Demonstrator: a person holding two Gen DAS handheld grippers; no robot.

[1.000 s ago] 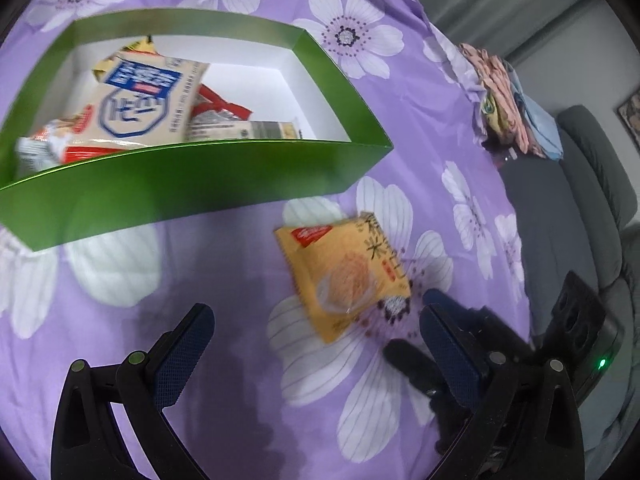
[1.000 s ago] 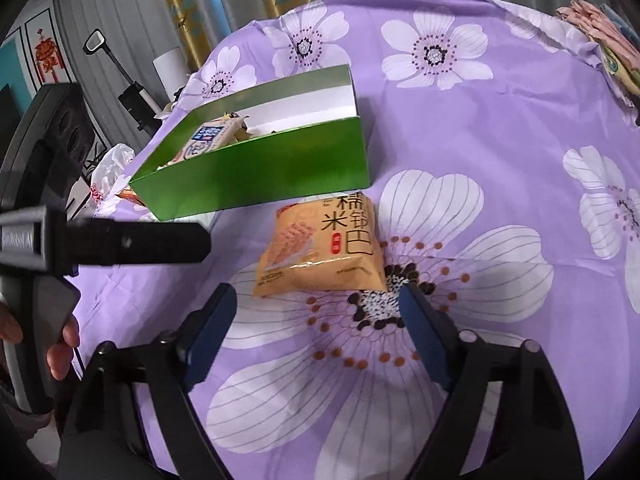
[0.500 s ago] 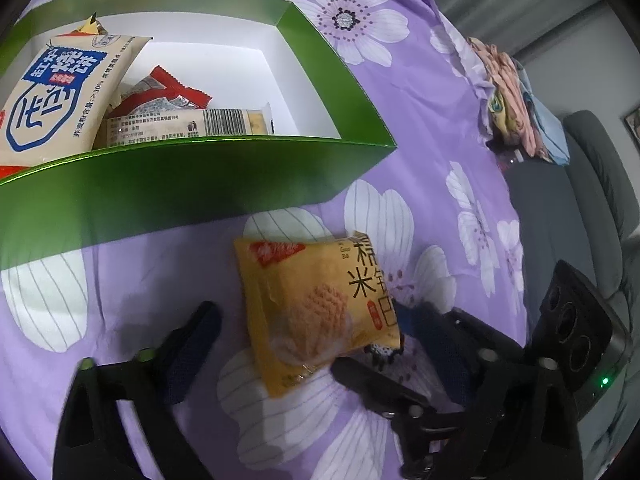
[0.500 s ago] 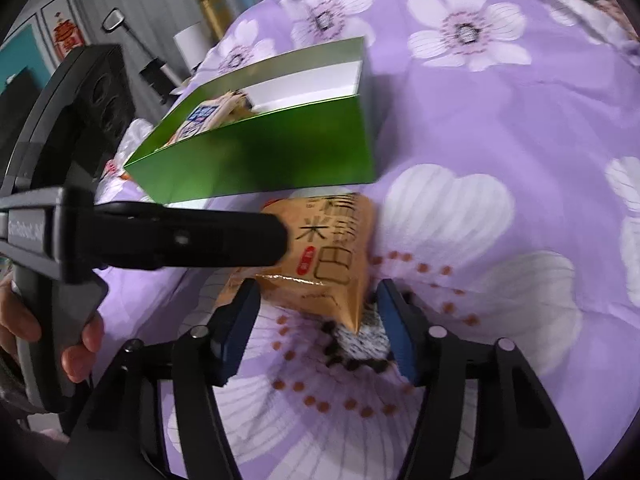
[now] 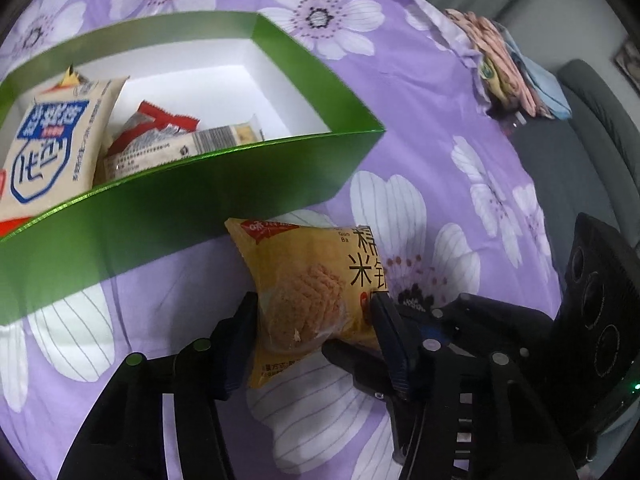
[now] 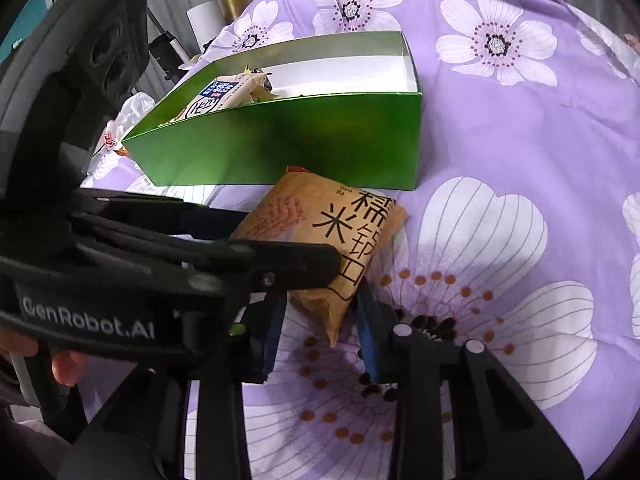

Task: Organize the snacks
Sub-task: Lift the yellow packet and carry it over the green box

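Observation:
A yellow rice-cracker snack pack (image 5: pixel 308 280) lies on the purple flowered cloth just in front of the green box (image 5: pixel 200 196). My left gripper (image 5: pixel 314 328) is shut on the pack's near end, its jaws pressing both sides. My right gripper (image 6: pixel 320 328) is also closed on the same pack (image 6: pixel 340 232) at a corner. The left gripper's fingers (image 6: pixel 280 256) cross in front of the pack in the right wrist view. The green box (image 6: pixel 320 140) holds several snack packs, among them a blue-and-white one (image 5: pixel 52 148).
The purple flowered cloth (image 6: pixel 520 160) covers the table. Folded fabrics (image 5: pixel 508 64) lie at the table's far edge, beside a grey sofa (image 5: pixel 568 168). A white plastic bag (image 6: pixel 132 108) sits left of the box.
Both grippers moved in on the yellow pack and closed on it. The pack now tilts up between them, nearer the green box.

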